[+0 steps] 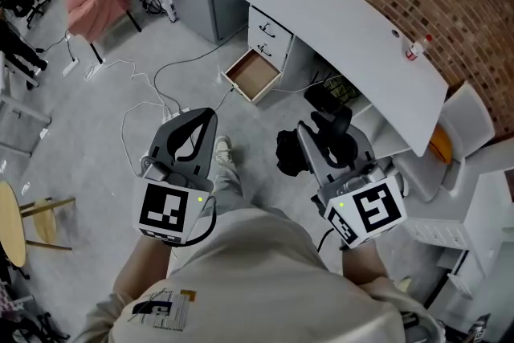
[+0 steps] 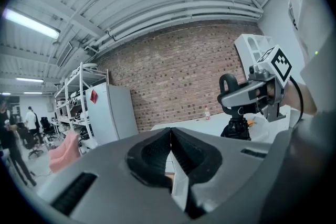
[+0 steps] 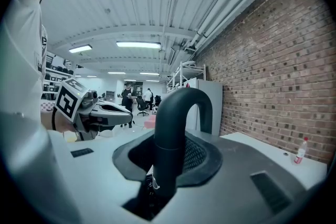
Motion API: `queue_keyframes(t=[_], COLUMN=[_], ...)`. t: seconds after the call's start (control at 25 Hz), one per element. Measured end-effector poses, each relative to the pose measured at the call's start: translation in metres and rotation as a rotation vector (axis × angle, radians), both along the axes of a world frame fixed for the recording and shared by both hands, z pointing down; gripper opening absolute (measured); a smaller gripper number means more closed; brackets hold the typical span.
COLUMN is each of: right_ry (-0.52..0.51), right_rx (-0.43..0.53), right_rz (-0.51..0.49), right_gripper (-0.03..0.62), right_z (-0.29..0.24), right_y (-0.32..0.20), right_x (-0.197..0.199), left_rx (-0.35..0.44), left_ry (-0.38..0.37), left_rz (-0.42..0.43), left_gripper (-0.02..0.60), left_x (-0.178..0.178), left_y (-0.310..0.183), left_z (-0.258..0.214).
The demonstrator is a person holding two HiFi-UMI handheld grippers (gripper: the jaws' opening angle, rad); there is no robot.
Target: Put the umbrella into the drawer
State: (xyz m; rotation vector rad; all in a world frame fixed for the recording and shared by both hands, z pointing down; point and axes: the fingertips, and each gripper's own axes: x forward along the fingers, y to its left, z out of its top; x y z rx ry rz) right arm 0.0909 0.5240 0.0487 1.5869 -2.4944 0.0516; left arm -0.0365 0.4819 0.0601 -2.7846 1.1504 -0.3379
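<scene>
Hand-held gripper on the right (image 1: 328, 132) clamped on the hooked handle (image 3: 170, 128) of the umbrella (image 1: 289, 153), left hand-held gripper (image 1: 205, 118) pinched together on nothing; might swing below, snag the rim of the open drawer (image 1: 255, 73) ahead, slip free.

The drawer (image 1: 254, 76) stands pulled out from the white cabinet (image 1: 269, 34) at the far side, open upward. Grey floor (image 1: 241, 120) gives free passage to it. White cables (image 1: 140, 92) trail left; the desk top (image 1: 353, 36) overhangs right, above dark clutter (image 1: 325, 96).

Left claw (image 1: 206, 118) closed, empty; right claw (image 1: 328, 132) clamps umbrella (image 3: 170, 139).
</scene>
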Motion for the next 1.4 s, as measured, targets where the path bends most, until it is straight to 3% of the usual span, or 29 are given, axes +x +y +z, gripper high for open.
queue_keyframes(t=[0.6,1.04,1.4], right_ry=[0.024,0.037,0.067], right_rx=[-0.056,-0.115,-0.135], right_rz=[0.011,0.043,0.079], right_gripper=[0.088,0.089,0.089], right_z=[0.017,0.007,0.010], right_y=[-0.127,-0.247,-0.353], right_x=[0.000,-0.009,-0.020], left_rx=[-0.075,-0.134,-0.139], left_ry=[-0.005,-0.026,-0.029], left_rz=[0.014,0.082,0.105], left_gripper=[0.009,0.009,0.009], left_x=[0.001,0.001,-0.013], left_y=[-0.122,-0.246,-0.358], left_z=[0.018,0.012,0.014])
